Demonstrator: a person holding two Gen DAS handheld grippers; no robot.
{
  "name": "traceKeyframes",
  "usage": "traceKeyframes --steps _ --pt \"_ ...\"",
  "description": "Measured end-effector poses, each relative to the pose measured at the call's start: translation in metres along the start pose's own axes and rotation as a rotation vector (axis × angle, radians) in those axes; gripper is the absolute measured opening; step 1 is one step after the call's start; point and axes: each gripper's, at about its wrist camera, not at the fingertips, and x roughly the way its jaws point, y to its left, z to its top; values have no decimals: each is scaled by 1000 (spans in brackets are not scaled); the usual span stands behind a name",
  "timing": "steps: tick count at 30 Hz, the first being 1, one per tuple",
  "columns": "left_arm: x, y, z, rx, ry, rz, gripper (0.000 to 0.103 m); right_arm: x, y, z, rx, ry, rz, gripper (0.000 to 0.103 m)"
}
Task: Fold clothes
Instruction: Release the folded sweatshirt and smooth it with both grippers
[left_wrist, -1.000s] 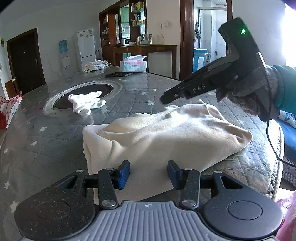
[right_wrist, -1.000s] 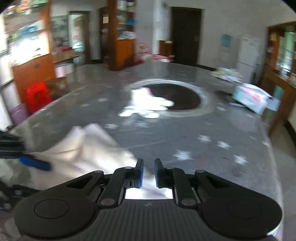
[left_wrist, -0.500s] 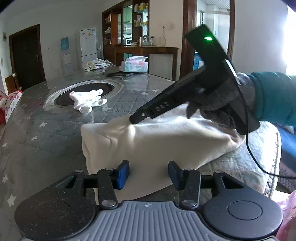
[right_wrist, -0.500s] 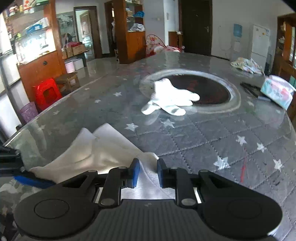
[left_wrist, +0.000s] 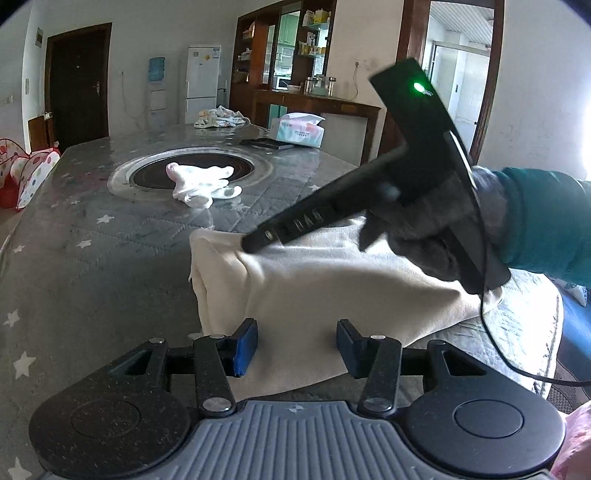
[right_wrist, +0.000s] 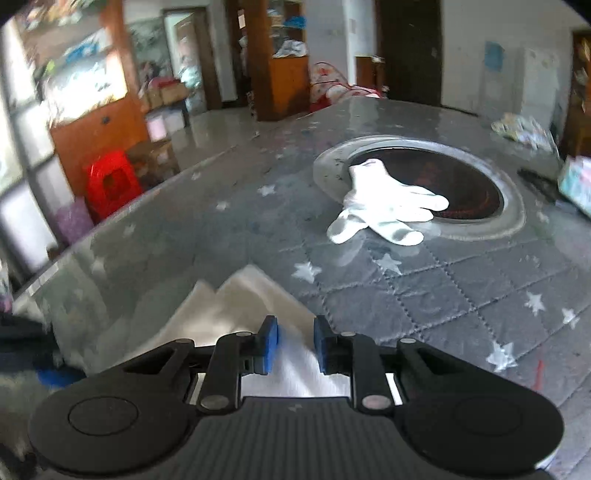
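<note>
The table (left_wrist: 92, 266), under a grey quilted star-print cover, fills most of both views. A round dark inset (left_wrist: 192, 173) ringed in metal sits in it, at centre left of the left wrist view and at right of centre in the right one.

The cream cloth (left_wrist: 332, 280), already doubled over, lies on the table in the lower middle of the left view, its folded edge at frame centre. In the right wrist view it shows as a pale, blurred wedge at lower centre.

The right gripper (left_wrist: 251, 245) crosses the left view from the upper right, held in a gloved hand (left_wrist: 428, 225), its tip touching the cloth's top near the fold. In its own view its jaws stand a little apart with cloth behind the gap; nothing is clamped.

The left gripper (left_wrist: 295, 345), at bottom centre, has its jaws wide apart over the cloth's near edge.

A white glove (left_wrist: 201, 184) lies on the inset's rim. A tissue box (left_wrist: 301, 131) stands beyond it, upper centre.
</note>
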Motion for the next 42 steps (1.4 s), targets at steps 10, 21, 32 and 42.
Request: traceKeyframes --steps 10,21,32,42 --pt "-6 3 18 -24 -19 -7 51 -71 -17 -12 -69 -55 -60 20" --pt "28 2 54 -66 -28 -36 51 -106 -45 -79 7 -1 -137 19" --pt "78 8 68 -117 26 -15 46 -119 -68 -79 95 -71 -177 19" --pt "89 9 66 -114 29 20 47 -109 -62 -80 26 -26 -163 20"
